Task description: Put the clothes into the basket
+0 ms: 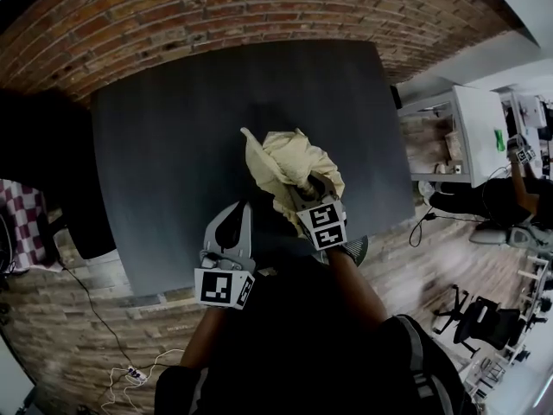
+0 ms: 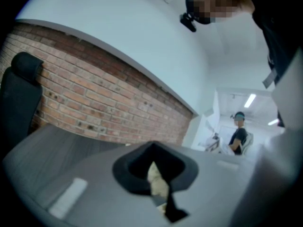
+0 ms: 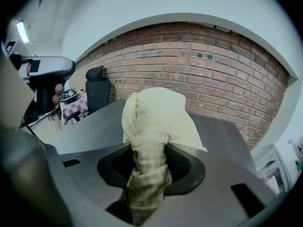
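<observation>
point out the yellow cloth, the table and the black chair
yellow cloth point(image 3: 156, 117), right gripper view, bunched top
table point(image 1: 164, 162), head view, bare left part
black chair point(image 3: 97, 94), right gripper view, backrest

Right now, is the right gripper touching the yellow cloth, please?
Touching: in the right gripper view, the right gripper has its jaws clamped on the yellow cloth.

The table point(image 1: 173, 162) stands before you, with the brick wall point(image 1: 216, 7) behind its far edge, a chair point(image 3: 97, 93) off its left end and a cabinet point(image 1: 475, 132) beyond its right end. Above the table's near half, the cloth point(image 1: 289, 167) sits in your right gripper point(image 1: 304, 188), with your left gripper point(image 1: 232, 219) just beside it on the left.
</observation>
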The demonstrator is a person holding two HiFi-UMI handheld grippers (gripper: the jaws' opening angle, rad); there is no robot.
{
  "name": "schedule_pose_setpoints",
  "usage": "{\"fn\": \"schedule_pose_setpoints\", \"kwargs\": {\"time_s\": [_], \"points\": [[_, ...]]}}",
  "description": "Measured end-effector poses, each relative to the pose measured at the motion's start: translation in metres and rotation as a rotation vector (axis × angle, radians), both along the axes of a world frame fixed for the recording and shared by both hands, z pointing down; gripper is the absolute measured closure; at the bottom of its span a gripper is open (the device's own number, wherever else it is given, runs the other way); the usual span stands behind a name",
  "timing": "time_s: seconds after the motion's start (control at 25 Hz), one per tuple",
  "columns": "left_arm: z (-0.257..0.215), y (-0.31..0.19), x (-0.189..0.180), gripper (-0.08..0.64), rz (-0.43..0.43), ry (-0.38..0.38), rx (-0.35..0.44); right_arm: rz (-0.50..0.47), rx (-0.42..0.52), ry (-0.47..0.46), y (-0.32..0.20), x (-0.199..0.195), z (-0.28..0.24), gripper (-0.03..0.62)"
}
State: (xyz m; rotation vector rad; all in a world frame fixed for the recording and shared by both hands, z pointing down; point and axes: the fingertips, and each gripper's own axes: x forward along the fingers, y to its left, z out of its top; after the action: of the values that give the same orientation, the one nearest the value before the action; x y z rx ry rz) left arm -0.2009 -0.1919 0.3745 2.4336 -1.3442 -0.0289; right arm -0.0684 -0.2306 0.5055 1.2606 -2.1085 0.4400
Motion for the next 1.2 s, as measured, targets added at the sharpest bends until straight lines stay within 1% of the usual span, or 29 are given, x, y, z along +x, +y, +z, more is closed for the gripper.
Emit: {"fn": "schedule_pose_setpoints", "kwargs": {"time_s": [0.32,0.52,0.68,0.88,1.2], "points": [[-0.002,0.010,-0.006,0.555,0.084,0.024,0.008,0.074,0.041,0.007,0.026,0.001,-0.027,0.439],[0.003,0.016,-0.004,0.555,0.132,0.026,0.009,0.113,0.071,0.012,0.039,0.004,-0.039,0.439],[0.000,0.024,0.007,0.555,0.157,0.030,0.014,0.136,0.086,0.008,0.053,0.015,-0.049,0.439],[-0.003,0.035,0.021,0.555,0.186,0.018,0.023,0.166,0.115,-0.011,0.065,0.028,-0.058,0.439],[-0.012,0.062,0.055,0.555,0.211,0.004,0.040,0.183,0.158,-0.036,0.094,0.053,-0.073,0.439]]}}
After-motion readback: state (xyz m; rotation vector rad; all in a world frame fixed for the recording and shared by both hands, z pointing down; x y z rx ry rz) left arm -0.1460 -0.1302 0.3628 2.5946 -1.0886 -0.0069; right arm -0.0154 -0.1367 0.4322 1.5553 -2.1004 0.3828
